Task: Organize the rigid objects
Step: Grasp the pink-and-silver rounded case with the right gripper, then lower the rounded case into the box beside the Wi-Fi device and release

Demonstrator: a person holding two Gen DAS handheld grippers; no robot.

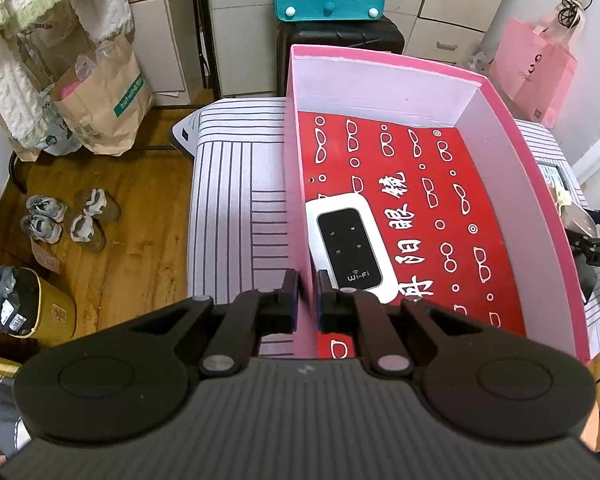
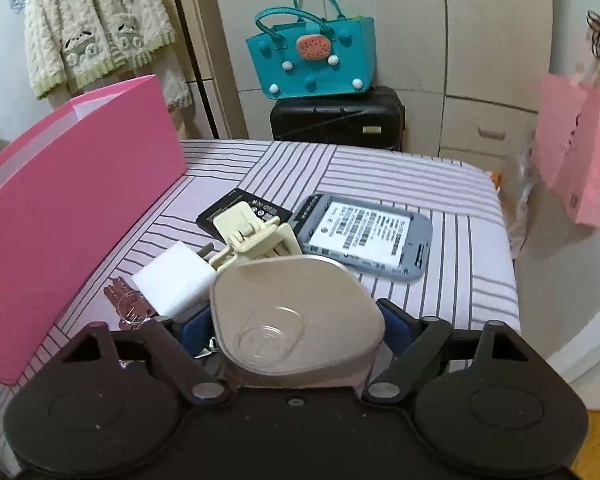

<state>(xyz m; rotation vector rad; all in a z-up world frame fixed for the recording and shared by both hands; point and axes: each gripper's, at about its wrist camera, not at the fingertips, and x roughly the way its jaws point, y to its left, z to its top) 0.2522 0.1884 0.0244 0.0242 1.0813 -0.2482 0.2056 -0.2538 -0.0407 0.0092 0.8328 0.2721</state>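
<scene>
Tongs (image 1: 308,280) astride box wall (image 1: 300,208) — pinched.

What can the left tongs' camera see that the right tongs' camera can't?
Only the left view looks inside the pink box: a white Wi-Fi gadget lies on its red floor, and the left tongs pinch the box's near wall. Only the right view shows the right tongs gripping a beige lidded thing, plus a white charger and a grey device on the striped bed. Both show the pink box, the teal bag and the black suitcase.
</scene>
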